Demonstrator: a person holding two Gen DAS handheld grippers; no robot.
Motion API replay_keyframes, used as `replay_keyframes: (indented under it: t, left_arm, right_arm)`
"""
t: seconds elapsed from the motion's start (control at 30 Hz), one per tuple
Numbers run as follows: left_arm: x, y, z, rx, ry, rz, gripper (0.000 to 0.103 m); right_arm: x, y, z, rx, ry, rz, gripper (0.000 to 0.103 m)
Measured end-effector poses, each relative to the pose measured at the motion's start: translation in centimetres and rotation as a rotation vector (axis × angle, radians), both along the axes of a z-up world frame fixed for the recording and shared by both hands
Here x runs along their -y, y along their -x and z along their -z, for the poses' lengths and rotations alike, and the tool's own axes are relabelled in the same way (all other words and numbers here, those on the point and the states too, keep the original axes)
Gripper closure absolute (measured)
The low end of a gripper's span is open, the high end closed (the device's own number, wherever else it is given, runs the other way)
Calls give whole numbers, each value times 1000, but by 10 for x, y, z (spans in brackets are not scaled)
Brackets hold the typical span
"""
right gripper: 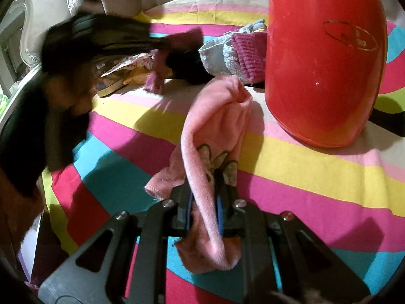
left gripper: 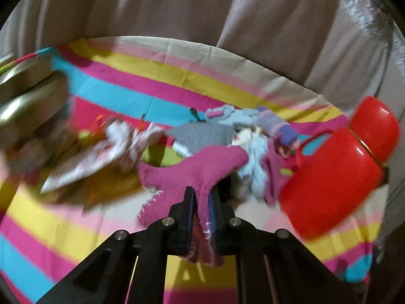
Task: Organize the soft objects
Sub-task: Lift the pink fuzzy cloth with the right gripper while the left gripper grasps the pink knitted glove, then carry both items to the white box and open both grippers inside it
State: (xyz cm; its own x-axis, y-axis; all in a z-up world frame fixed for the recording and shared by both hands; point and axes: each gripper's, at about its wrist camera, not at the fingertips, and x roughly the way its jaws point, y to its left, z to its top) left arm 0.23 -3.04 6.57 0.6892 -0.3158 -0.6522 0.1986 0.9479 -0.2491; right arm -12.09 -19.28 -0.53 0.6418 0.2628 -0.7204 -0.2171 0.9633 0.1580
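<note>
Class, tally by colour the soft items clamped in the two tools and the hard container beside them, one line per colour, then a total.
Magenta knitted sock, in the left tool: 1
Pink fleece cloth, in the right tool: 1
Red plastic container: 1
Total: 3

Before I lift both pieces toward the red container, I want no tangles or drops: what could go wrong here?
The left gripper pinches the magenta knitted sock near one edge, so it might slip out. The pink cloth in the right gripper trails onto the striped sheet and could drag. The red container stands close by and might get knocked.
</note>
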Motion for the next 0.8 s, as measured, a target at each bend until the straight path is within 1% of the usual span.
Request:
replay_keyframes:
  t: [0.03, 0.1, 0.13, 0.17, 0.2, 0.23, 0.27, 0.33, 0.4, 0.47, 0.57, 0.6, 0.63, 0.67, 0.77, 0.8]
  left_arm:
    - [-5, 10, 3, -9, 7, -2, 91]
    - [-20, 30, 15, -57, 28, -12, 89]
    - [-25, 32, 19, -75, 31, -16, 88]
    - [-30, 35, 27, -100, 19, -28, 85]
    - [-33, 34, 31, -114, 3, -41, 80]
    - [-36, 35, 36, -128, -5, -53, 76]
    - [-38, 34, 39, -135, -1, -57, 71]
    - [-37, 28, 43, -134, 6, -62, 63]
    - [-29, 20, 44, -116, -28, -70, 44]
    - [-20, 9, 49, -102, -71, -68, 39]
    - [-16, 1, 55, -114, -140, -76, 40]
    - [-15, 0, 56, -109, -146, -76, 49]
    - [-15, 3, 55, -93, -141, -78, 62]
    - [-16, 6, 55, -91, -131, -74, 85]
    - [-24, 25, 50, -70, -68, -72, 88]
    - [-25, 31, 48, -66, -60, -74, 88]
  right_arm:
    - [1, 0, 0, 0, 0, 0, 84]
    - [1, 0, 0, 0, -1, 0, 84]
    - [2, 0, 0, -1, -2, 2, 84]
    - [3, -1, 0, -1, -4, 4, 84]
    - [4, -1, 0, -2, -5, 5, 84]
    - [4, -1, 0, -3, -5, 7, 84]
    - [5, -1, 0, -3, -4, 8, 84]
    - [5, -1, 0, -3, 1, 9, 84]
    - [3, 0, -1, -2, 7, 9, 83]
    - [2, 0, -2, -3, 9, 9, 83]
    - [1, 1, -2, -4, 5, 10, 83]
    - [1, 1, -2, -4, 2, 10, 83]
    - [1, 1, -2, -5, -1, 11, 83]
    - [2, 1, -2, -5, -4, 10, 83]
    - [3, 1, -2, -4, -11, 9, 83]
    - [4, 2, -2, -1, -15, 9, 83]
